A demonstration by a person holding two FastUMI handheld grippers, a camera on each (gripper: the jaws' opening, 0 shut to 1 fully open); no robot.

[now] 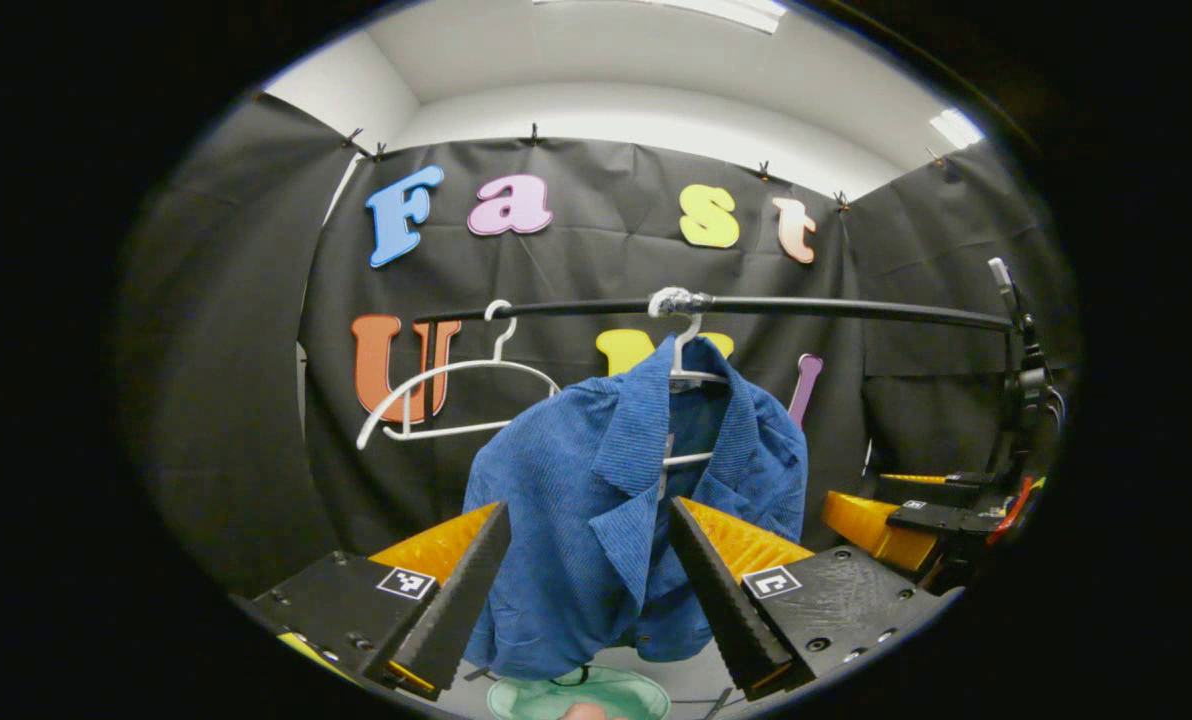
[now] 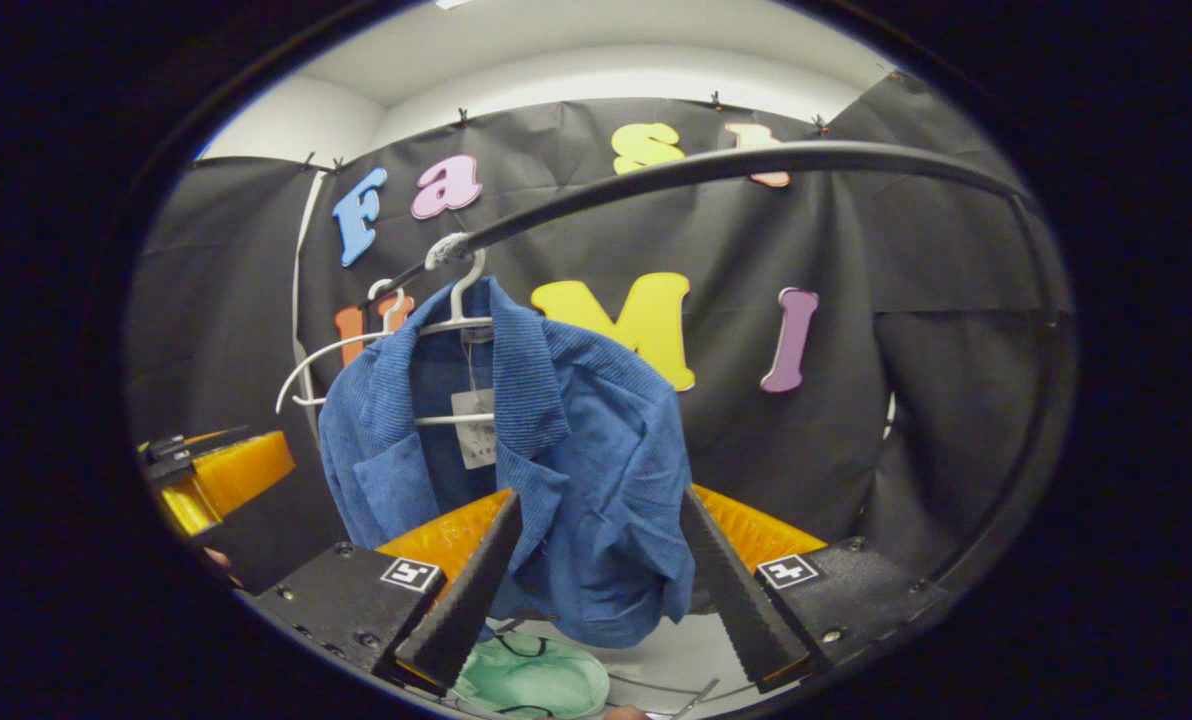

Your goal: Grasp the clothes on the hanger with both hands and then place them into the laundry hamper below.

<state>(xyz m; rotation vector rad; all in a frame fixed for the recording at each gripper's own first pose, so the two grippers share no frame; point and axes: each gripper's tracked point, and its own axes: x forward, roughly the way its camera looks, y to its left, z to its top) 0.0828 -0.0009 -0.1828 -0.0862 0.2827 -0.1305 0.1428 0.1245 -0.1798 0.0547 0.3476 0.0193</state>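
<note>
A blue corduroy shirt (image 1: 596, 520) hangs on a white hanger (image 1: 684, 375) from a black rail (image 1: 836, 308). In the left gripper view my left gripper (image 1: 588, 580) is open, its fingers spread on either side of the shirt's left front, a little short of the cloth. The right gripper view shows the same shirt (image 2: 576, 470) on its hanger (image 2: 461, 318), with my right gripper (image 2: 601, 565) open around the shirt's right side. A pale green hamper (image 1: 576, 695) lies below the shirt, also seen as the hamper (image 2: 531, 675) in the right gripper view.
An empty white hanger (image 1: 446, 390) hangs further left on the rail. The other gripper (image 1: 916, 515) shows at the right edge of the left gripper view, and at the left edge (image 2: 206, 475) of the right one. Black cloth walls close in behind.
</note>
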